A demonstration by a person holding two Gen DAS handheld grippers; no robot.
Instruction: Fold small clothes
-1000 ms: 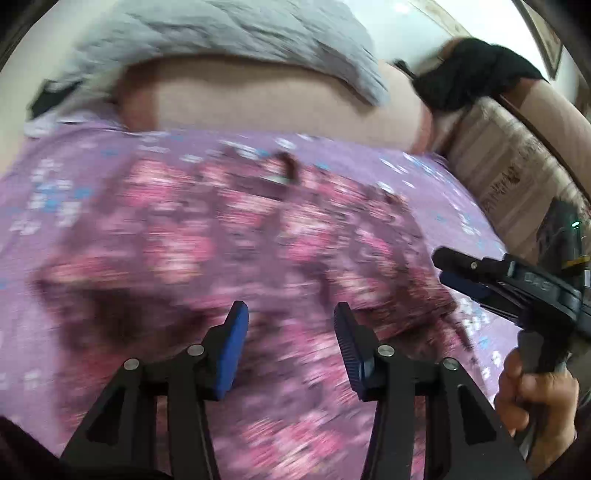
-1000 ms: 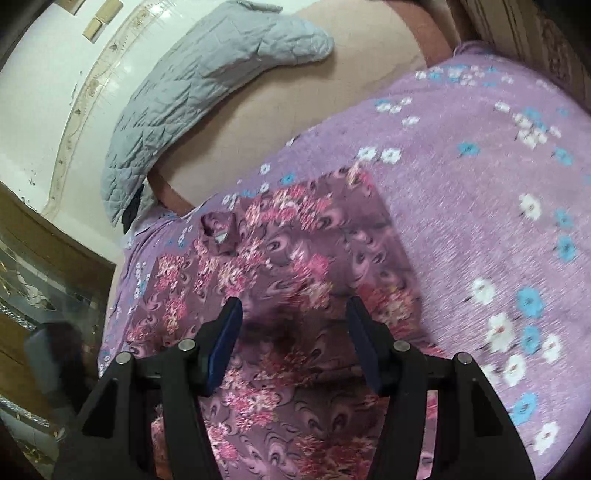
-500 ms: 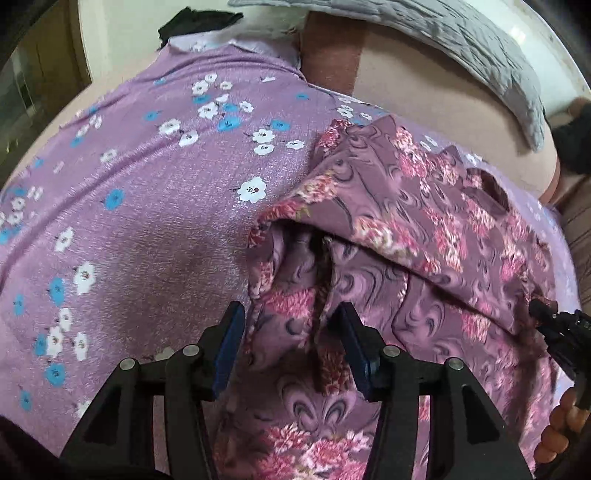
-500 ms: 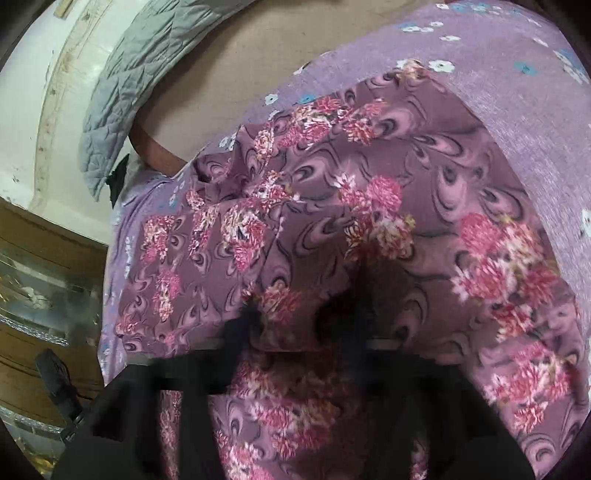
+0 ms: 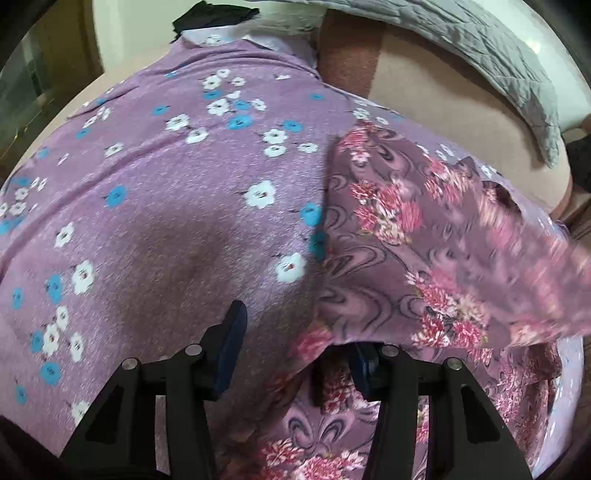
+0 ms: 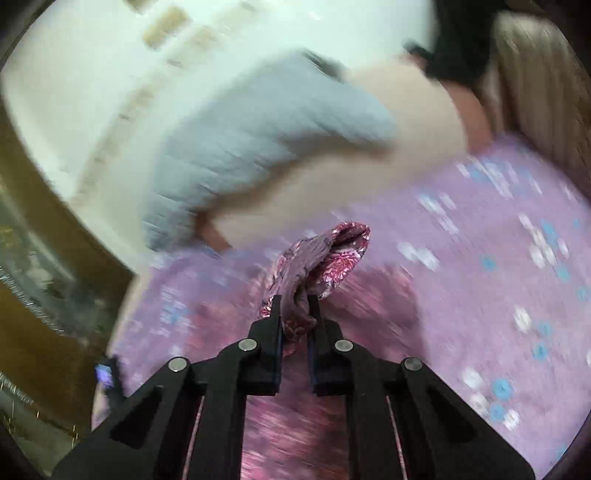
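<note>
A small mauve garment with pink flowers [image 5: 406,258] lies on the purple flowered bedsheet [image 5: 166,221]. My left gripper [image 5: 295,343] is open at the garment's near left edge; the cloth drapes over its right finger, and the left finger [image 5: 231,343] rests on the sheet. In the right wrist view my right gripper [image 6: 295,314] is shut on a bunched fold of the garment [image 6: 325,254] and holds it lifted above the bed. That view is motion-blurred.
A grey quilted pillow [image 5: 498,55] lies on a beige bolster [image 5: 443,103] at the head of the bed. A dark cloth [image 5: 210,14] lies at the far corner. A wooden cabinet [image 6: 44,295] stands to the left of the bed.
My right gripper has closed on the garment and lifted a fold up. My left gripper has shifted left, so the garment's edge now covers only its right finger.
</note>
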